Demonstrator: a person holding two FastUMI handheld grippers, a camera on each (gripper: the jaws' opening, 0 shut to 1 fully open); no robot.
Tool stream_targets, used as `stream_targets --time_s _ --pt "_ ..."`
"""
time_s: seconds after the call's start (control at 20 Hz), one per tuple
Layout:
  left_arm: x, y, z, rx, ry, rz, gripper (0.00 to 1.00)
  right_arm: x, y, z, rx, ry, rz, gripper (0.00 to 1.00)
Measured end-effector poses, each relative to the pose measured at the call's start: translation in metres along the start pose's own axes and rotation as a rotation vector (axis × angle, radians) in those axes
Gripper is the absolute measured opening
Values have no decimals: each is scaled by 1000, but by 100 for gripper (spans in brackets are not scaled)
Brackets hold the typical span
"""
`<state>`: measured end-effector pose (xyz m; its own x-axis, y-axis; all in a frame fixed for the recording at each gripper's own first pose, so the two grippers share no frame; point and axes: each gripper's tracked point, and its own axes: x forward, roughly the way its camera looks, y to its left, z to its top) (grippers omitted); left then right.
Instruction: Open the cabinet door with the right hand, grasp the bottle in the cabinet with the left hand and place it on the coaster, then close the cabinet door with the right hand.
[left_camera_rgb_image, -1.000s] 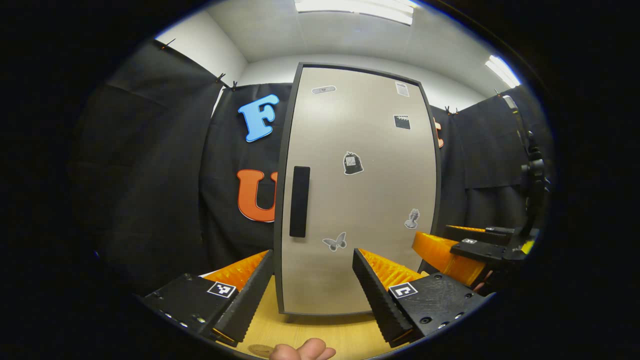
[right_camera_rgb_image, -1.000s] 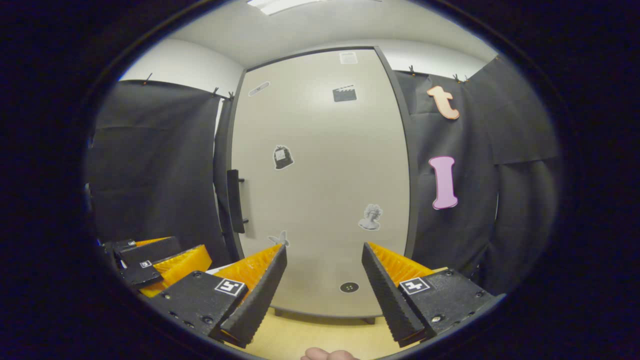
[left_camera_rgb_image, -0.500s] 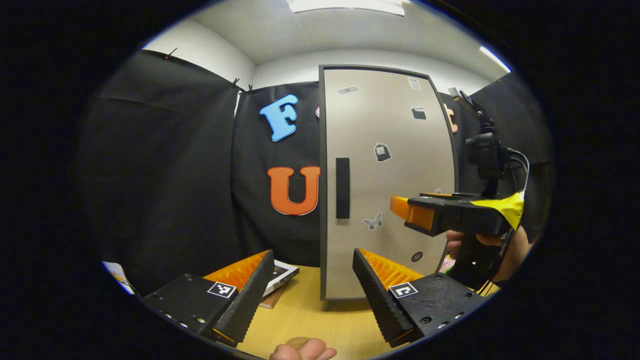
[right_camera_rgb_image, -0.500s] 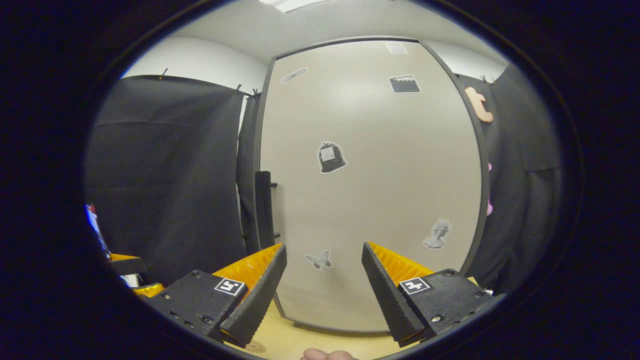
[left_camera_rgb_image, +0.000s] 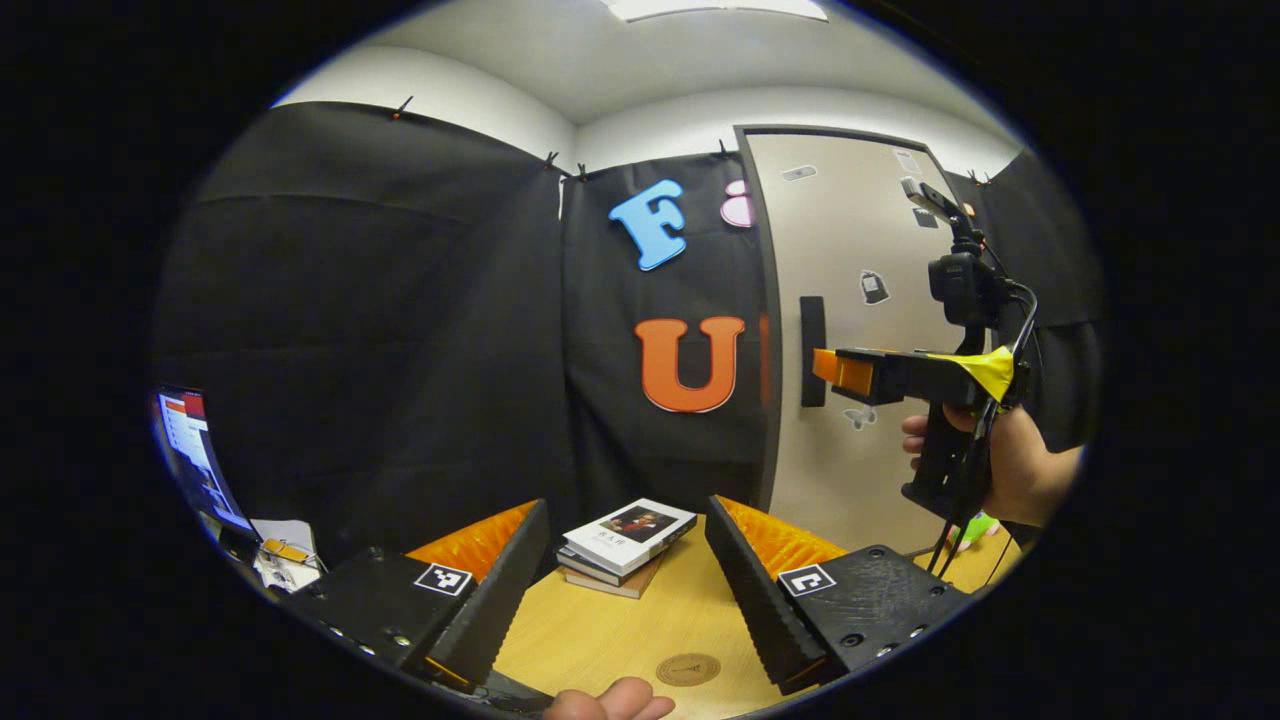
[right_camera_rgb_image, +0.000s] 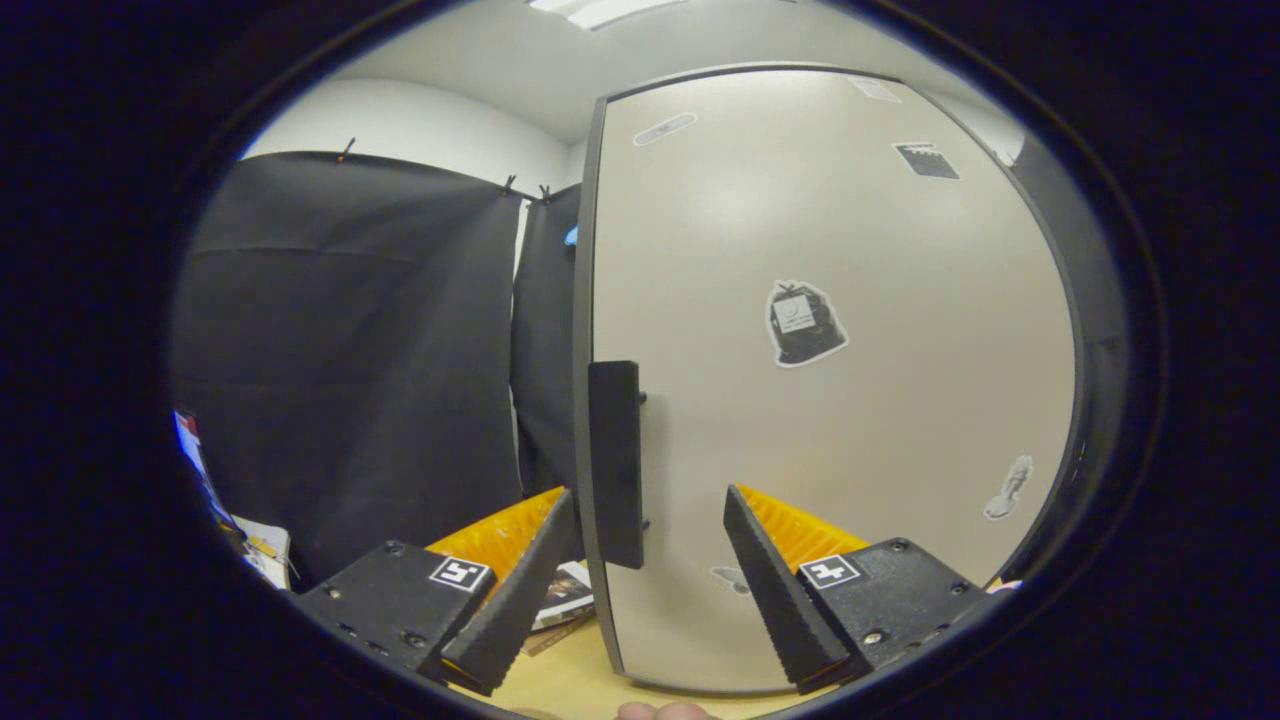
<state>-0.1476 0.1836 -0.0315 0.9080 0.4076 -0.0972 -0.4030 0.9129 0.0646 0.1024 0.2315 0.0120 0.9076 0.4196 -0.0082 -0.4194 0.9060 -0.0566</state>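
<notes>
Clearly the tall beige cabinet door (right_camera_rgb_image: 830, 400) with its dark frame is shut, so the bottle behind it cannot be seen. Below lies the pale wooden tabletop (left_camera_rgb_image: 610, 630), carrying a small stack of books (left_camera_rgb_image: 625, 545) and a round cork-brown coaster (left_camera_rgb_image: 687, 669). The right gripper (right_camera_rgb_image: 648, 515) has its jaws released and spread, nearing the flat black bar handle (right_camera_rgb_image: 615, 465); this looks rigid and should be pinched mid-length. The left gripper (left_camera_rgb_image: 628, 525) waits with jaws likewise spread.
</notes>
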Motion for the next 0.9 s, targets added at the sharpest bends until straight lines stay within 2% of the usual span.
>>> stream_targets --time_s 0.15,0.2,0.3,0.35,0.45,0.5,0.6,0.8,0.9 --pt "-3 20 -6 -19 11 52 95 22 6 -15 -64 71 -35 98" --pt "-5 27 -8 -20 16 68 95 25 12 -23 -75 103 -20 95" --pt "-11 36 -11 -30 25 86 95 32 28 -30 -80 117 26 96" --pt "-14 41 -13 -35 32 96 95 35 26 -31 -100 125 9 97" --pt "-18 52 -24 -52 58 106 95 36 15 -29 -134 123 -68 76" --pt "-15 60 -31 -63 72 110 95 35 8 -28 -118 114 -105 59" --pt "-16 73 -41 -86 93 112 95 38 7 -29 -94 133 -118 33" --pt "-22 94 -58 -122 125 103 96 32 10 -30 -77 152 -145 28" --pt "-14 105 -60 -99 130 99 96 27 11 -29 -68 153 -142 25"
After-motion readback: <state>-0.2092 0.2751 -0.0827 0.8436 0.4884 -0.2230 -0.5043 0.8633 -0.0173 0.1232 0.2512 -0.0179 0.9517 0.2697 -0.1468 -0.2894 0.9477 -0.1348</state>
